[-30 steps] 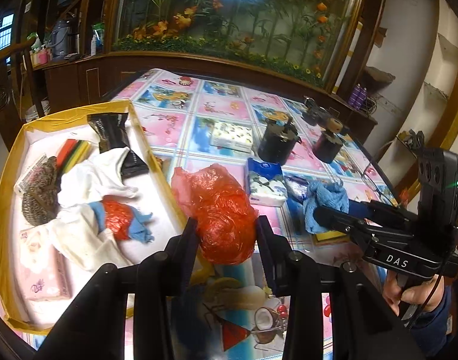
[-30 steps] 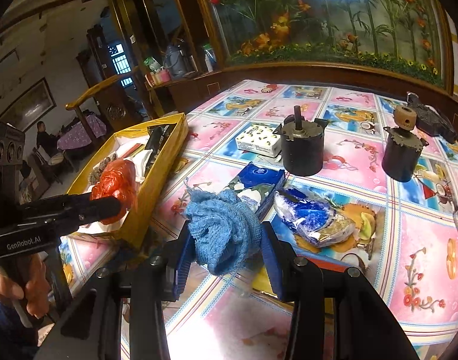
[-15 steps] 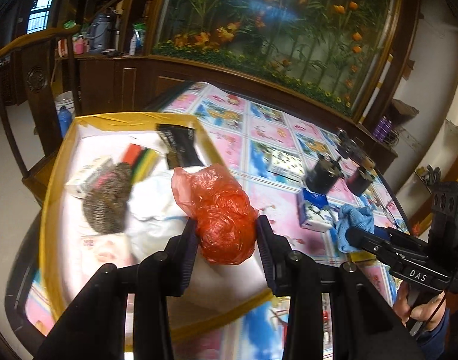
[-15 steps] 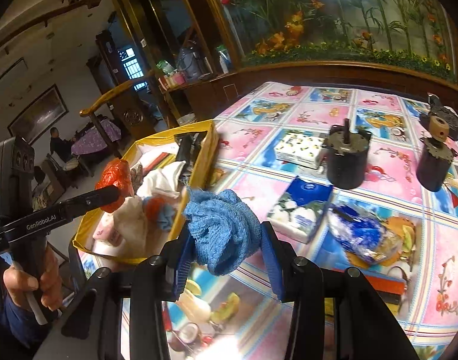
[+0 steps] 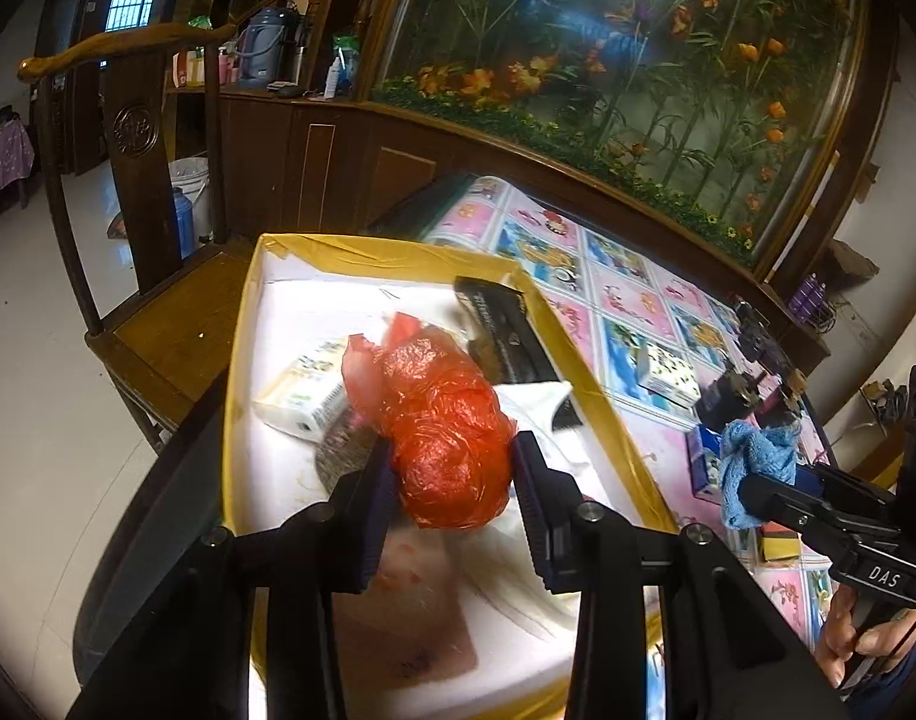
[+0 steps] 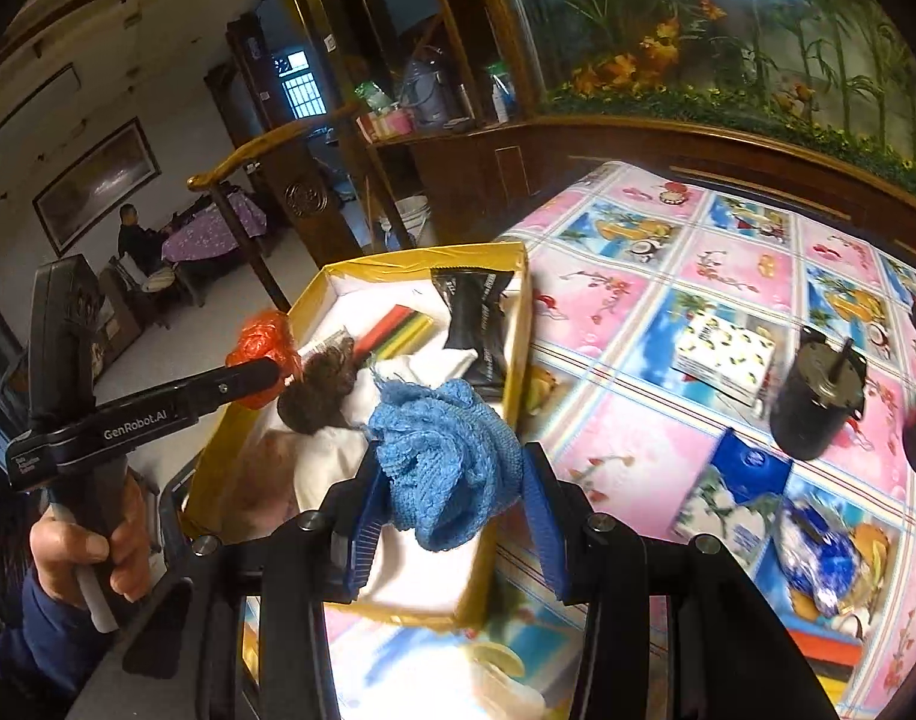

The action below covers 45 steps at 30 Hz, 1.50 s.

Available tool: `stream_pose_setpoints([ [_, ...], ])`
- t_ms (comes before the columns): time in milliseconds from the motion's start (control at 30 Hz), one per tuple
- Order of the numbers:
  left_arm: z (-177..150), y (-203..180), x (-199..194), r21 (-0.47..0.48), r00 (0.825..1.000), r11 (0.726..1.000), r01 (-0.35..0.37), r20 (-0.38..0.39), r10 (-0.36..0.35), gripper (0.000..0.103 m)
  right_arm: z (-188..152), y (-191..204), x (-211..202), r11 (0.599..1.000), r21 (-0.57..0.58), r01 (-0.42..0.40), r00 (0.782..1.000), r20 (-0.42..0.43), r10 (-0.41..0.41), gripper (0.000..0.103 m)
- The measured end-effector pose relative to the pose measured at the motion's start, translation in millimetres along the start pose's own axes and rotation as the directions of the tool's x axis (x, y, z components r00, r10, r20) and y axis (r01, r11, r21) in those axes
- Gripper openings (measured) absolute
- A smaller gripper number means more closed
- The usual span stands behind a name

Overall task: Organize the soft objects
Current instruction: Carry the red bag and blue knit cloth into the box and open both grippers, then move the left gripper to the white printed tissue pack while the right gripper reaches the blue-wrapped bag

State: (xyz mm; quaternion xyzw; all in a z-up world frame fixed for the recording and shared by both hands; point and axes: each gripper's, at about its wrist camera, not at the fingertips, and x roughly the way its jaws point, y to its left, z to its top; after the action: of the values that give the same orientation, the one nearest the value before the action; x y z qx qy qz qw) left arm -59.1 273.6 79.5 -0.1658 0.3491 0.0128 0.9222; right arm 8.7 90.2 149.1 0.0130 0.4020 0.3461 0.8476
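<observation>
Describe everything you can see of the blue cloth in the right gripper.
The blue cloth is a knitted or terry-looking rag, mid-blue, bunched into a loose wad with a frayed edge on top and a fold hanging below. The right gripper is shut on it, a pad pressing each side. It hangs in the air, clear of the table, over the near end of the yellow-rimmed box; nothing else touches it. The left wrist view shows it too.

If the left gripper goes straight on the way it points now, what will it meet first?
Probably the contents of the yellow box: the left gripper, shut on the red plastic bag, points down at the scouring pad and white cloth. Depth is uncertain.
</observation>
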Motion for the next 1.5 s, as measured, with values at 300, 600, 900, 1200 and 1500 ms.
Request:
stream_pose_setpoints([
  [300,28.1,24.7,18.9,-0.009,0.999,1.0,-0.023,-0.03,0.022,0.037,35.4,17.6,43.6,1.0,0.016,-0.011,0.998,-0.064,0.012,0.048],
  [600,55.3,41.1,60.7,-0.016,0.993,0.999,-0.031,-0.115,0.029,0.037,74.2,29.9,106.2,0.999,0.03,0.014,0.992,-0.127,-0.01,0.049],
  [900,71.7,63.5,101.2,-0.065,0.978,0.997,-0.042,-0.205,0.028,0.037,98.4,41.7,164.2,0.998,0.054,0.038,0.982,-0.186,-0.028,0.049],
  [1200,72.4,72.6,101.0,-0.093,0.981,0.996,-0.01,-0.192,-0.008,0.053,97.2,32.7,177.8,0.997,0.075,0.036,0.979,-0.204,-0.02,0.063],
  [1500,63.8,69.1,89.8,-0.141,0.982,0.99,0.009,-0.185,-0.035,0.058,84.3,20.6,141.7,0.993,0.116,-0.02,0.989,-0.14,0.037,0.066],
])
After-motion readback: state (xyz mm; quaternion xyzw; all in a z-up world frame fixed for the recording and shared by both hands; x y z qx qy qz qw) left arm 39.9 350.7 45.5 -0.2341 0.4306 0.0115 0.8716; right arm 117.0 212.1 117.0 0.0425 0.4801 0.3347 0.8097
